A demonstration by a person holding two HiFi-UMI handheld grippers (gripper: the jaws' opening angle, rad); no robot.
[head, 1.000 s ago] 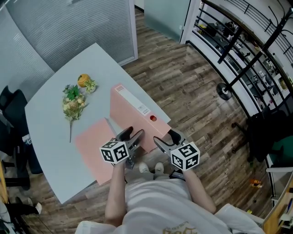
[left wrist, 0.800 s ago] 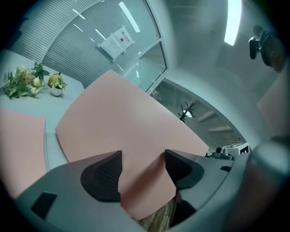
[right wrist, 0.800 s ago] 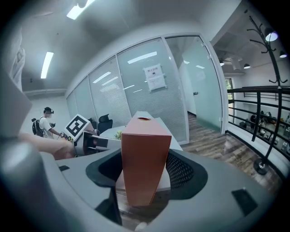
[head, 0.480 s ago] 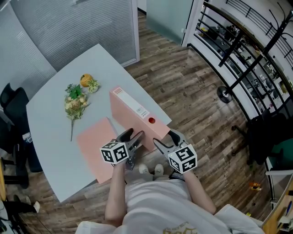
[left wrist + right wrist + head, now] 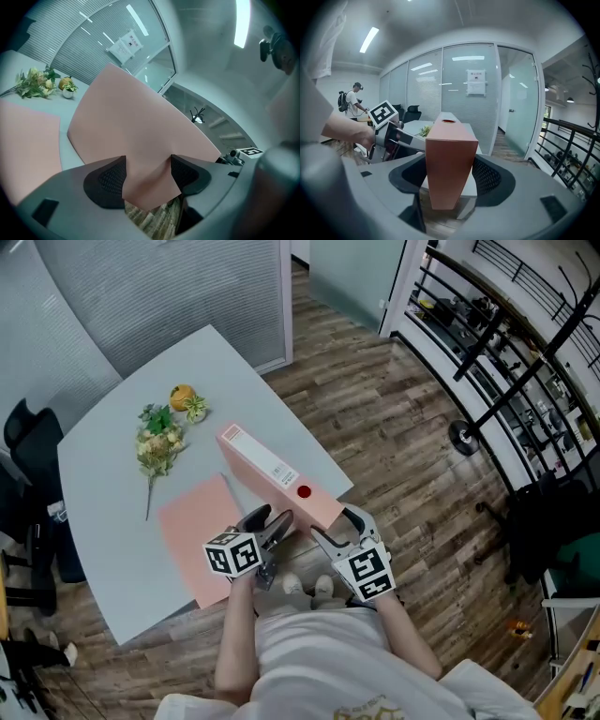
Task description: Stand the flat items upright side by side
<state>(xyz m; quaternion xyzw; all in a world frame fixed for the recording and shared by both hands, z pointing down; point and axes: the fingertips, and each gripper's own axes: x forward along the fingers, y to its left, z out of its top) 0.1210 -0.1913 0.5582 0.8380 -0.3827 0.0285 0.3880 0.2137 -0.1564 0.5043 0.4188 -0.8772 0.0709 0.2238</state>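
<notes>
A pink ring binder (image 5: 272, 470) stands tilted on its long edge at the near right of the pale table (image 5: 103, 493), label and red spine hole facing up. My right gripper (image 5: 333, 526) is shut across the binder's near spine end (image 5: 450, 154), which fills the gap between its pads. My left gripper (image 5: 274, 521) is shut on the binder's near cover corner (image 5: 136, 122). A flat pink folder (image 5: 192, 531) lies on the table left of the binder, also in the left gripper view (image 5: 23, 145).
A bunch of artificial flowers (image 5: 157, 442) and an orange fruit (image 5: 181, 395) lie at the table's far side. The table's near edge is right under both grippers, with wooden floor (image 5: 394, 427) beyond. An office chair (image 5: 23, 442) stands left. A person (image 5: 354, 101) stands far off.
The binder has rolled up from nearly flat towards standing on its edge, so its broad face shows less. My right gripper rolled with it. The left gripper stayed put.
</notes>
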